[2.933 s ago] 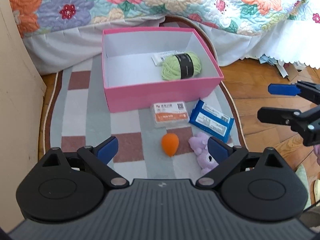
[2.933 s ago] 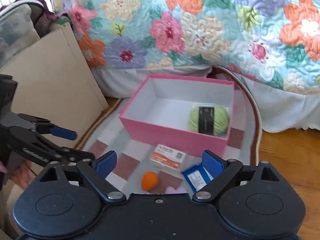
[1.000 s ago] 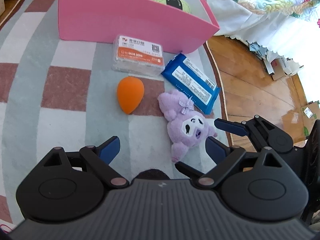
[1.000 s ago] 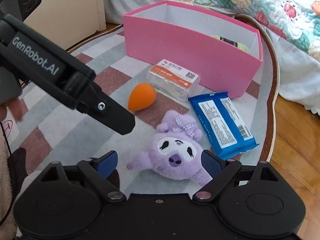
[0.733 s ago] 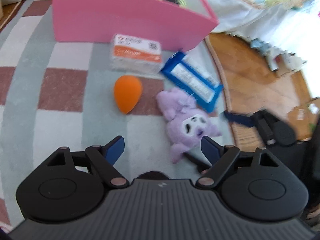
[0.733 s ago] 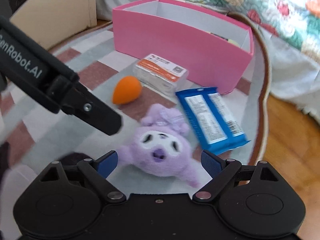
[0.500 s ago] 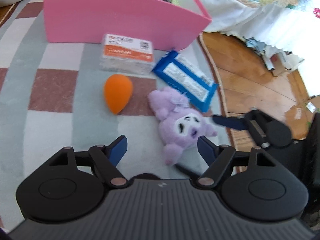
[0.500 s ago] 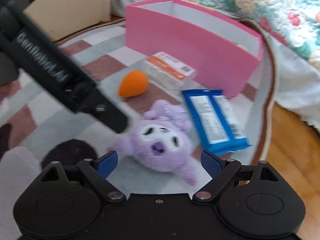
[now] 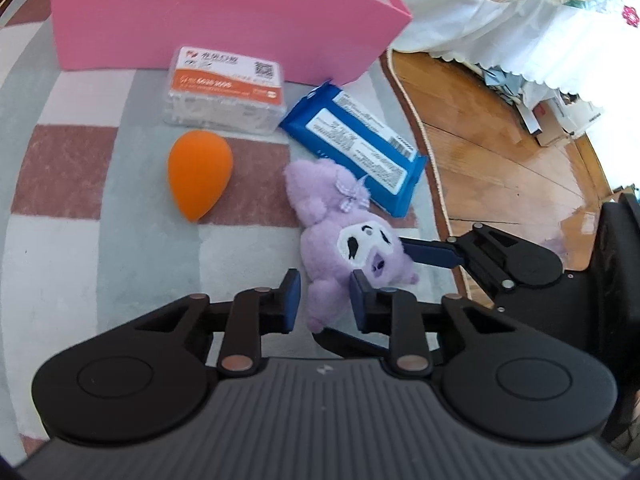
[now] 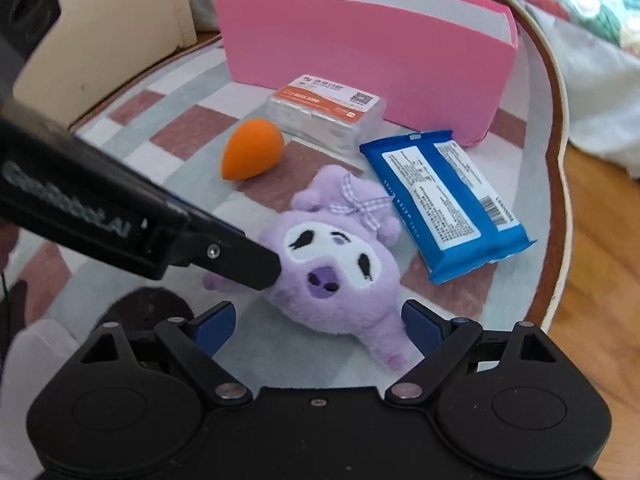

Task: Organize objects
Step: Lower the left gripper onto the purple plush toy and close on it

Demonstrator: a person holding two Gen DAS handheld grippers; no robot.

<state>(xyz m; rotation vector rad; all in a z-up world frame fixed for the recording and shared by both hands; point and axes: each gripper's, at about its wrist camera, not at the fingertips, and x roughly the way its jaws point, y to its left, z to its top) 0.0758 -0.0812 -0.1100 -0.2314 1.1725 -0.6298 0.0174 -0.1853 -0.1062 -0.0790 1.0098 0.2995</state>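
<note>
Lying on rug (image 10: 192,92): purple plush (image 10: 336,264). Left gripper (image 9: 323,300) pinching plush's lower body, jaws having just narrowed; right gripper (image 10: 316,330) gaping wide around its head.

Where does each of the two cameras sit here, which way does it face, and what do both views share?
Left wrist view: on the left hand-held gripper, looking down at the rug; its pads pinch the purple plush toy, with the right hand-held gripper alongside.
Right wrist view: on the right hand-held gripper, open around the toy, facing the pink box.
Shared: toy, orange sponge, blue packet, box.
</note>
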